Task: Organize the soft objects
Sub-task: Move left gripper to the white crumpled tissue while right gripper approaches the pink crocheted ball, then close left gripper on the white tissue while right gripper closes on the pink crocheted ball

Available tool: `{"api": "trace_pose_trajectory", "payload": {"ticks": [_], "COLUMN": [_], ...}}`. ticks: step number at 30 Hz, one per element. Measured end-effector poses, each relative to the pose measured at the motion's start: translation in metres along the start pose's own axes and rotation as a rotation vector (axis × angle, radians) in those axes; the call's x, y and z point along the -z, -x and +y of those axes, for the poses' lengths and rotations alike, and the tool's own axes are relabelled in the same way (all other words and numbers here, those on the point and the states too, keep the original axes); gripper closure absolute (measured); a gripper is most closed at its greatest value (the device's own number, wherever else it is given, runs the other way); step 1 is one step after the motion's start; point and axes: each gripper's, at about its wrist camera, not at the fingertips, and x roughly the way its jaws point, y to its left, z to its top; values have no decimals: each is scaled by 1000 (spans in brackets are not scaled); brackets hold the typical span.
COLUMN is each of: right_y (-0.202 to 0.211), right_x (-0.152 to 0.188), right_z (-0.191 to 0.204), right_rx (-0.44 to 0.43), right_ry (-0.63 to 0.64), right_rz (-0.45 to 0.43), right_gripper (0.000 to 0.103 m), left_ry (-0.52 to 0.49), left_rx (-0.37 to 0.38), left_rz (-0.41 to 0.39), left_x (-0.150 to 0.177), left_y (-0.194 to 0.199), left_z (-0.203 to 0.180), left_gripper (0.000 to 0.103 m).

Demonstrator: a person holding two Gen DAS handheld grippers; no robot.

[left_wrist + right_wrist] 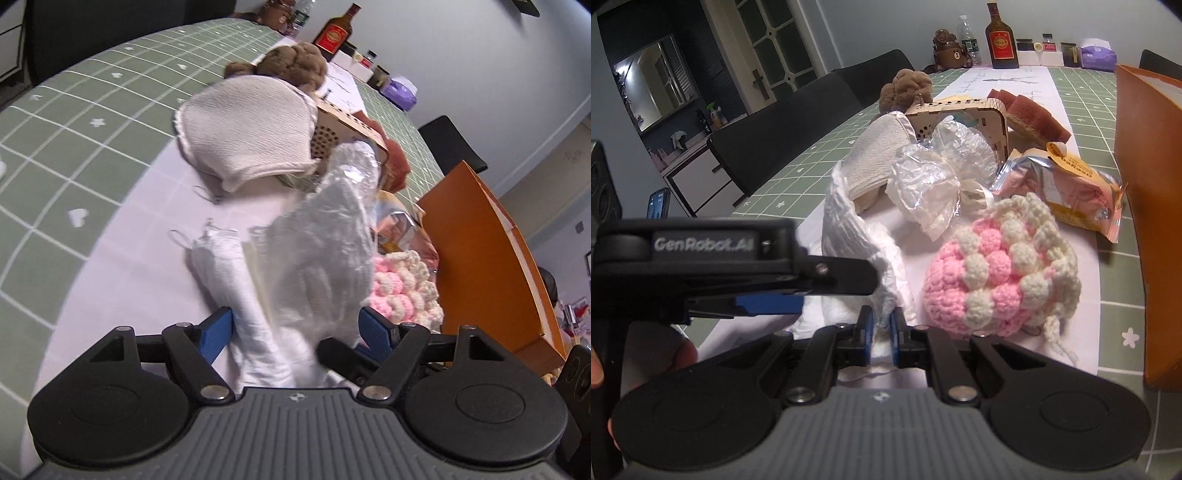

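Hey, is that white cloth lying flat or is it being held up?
Held up: the right gripper is shut on the white cloth, which rises bunched off the table.
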Motion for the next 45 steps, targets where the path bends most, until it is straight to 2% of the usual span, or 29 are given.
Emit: {"api": "trace_pose_trajectory", "payload": {"ticks": [1,4,6,12,13,15,18,24,26,28,33,38,45], "right_y": [0,0,0,-1,-1,0,10,40,41,36,15,0,-9], "right_x": [-1,-1,0,0,0,-1,-3,0,1,1,-5,-6,-1], "right_z": [-1,-1,-1,-1,0,0,4,11,11,10,5,2,3], "right_rx": [-2,-6,-8,-13,-14,-14,4,167,253,287,298,352,391], "right_ry": [-1,3,8,19,20,26,54,142,158,174,195,229,277], "right_rz": [1,3,3,3,2,4,-18,-133,-170,-172,-136,-113,-103], "right_gripper": [95,95,95,96,96,95,91,57,27,17,17,18,46], "left_ry": [-17,-62,-83,-204,-217,-226,-234,-259,-266,-270,-272,-265,-266], "left_rx": [-10,-35,-63,-135,-139,-121,-119,-110,-95,-83,-72,-72,-66], "left_rz": [-4,-11,-21,-56,-63,-73,-89,-147,-152,-153,-137,-121,-118], "left_x": [0,0,-1,5,6,8,8,7,7,7,5,5,7], "left_y": [-2,-7,-10,-18,-18,-17,-11,5,7,6,-2,-7,-8], "left_z": [-4,-14,-19,-32,-33,-32,-31,-33,-34,-35,-35,-30,-28], "left_gripper": [15,25,38,65,66,79,85,86,86,86,86,86,85]}}
